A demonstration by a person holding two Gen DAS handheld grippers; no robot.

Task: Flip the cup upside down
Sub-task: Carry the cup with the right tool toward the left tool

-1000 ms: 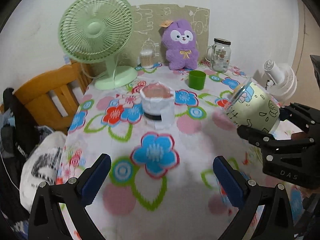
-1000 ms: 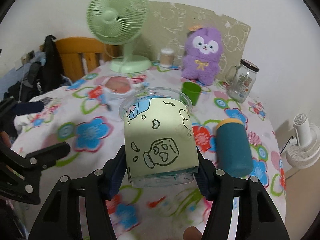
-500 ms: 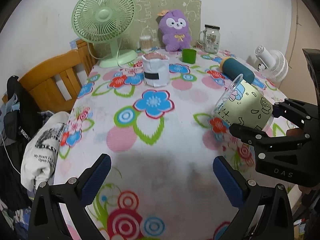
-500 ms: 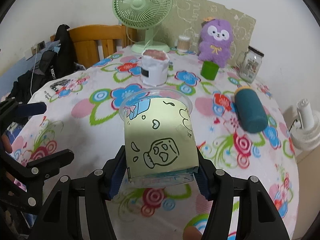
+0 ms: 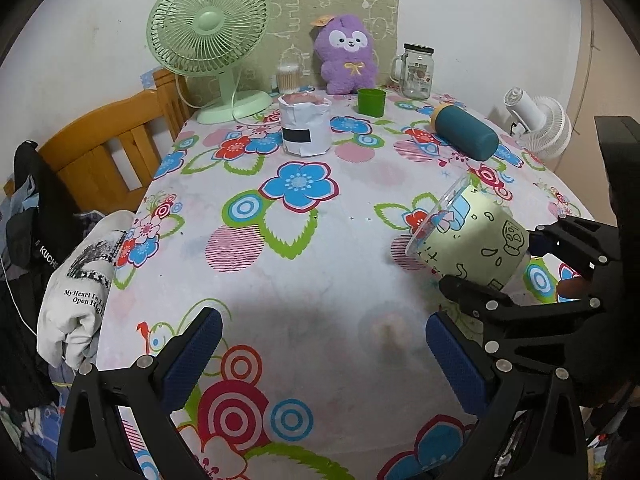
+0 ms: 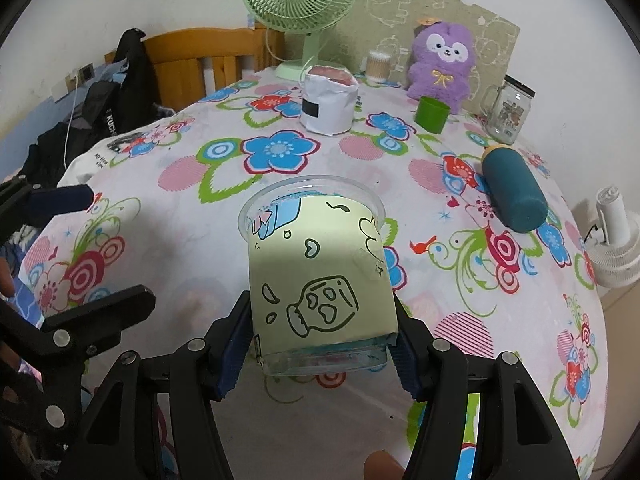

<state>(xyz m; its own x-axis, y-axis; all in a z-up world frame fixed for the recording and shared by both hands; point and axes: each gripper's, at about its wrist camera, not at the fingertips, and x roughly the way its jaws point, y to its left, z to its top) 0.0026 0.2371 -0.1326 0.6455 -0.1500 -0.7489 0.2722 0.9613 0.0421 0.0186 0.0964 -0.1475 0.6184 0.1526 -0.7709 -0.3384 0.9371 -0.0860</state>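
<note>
A clear plastic cup with a pale green doodle sleeve (image 6: 320, 276) is clamped at its base between my right gripper's (image 6: 322, 344) blue pads. It lies tilted, its open mouth pointing forward and slightly down, above the flowered tablecloth (image 6: 280, 168). In the left wrist view the cup (image 5: 472, 240) hangs at the right, held by the right gripper (image 5: 520, 268) above the cloth. My left gripper (image 5: 320, 352) is open and empty over the near part of the table.
On the table stand a white paper-wrapped pot (image 5: 305, 124), a small green cup (image 5: 371, 101), a glass jar (image 5: 416, 71), a purple plush (image 5: 347, 54) and a green fan (image 5: 212, 36). A teal bottle (image 5: 466, 131) lies on its side. A wooden chair (image 5: 108, 148) and clothes (image 5: 76, 292) are left.
Both grippers have pulled back toward the near edge of the table. The cup stays clamped in the right gripper and sits lower, closer to the cloth.
</note>
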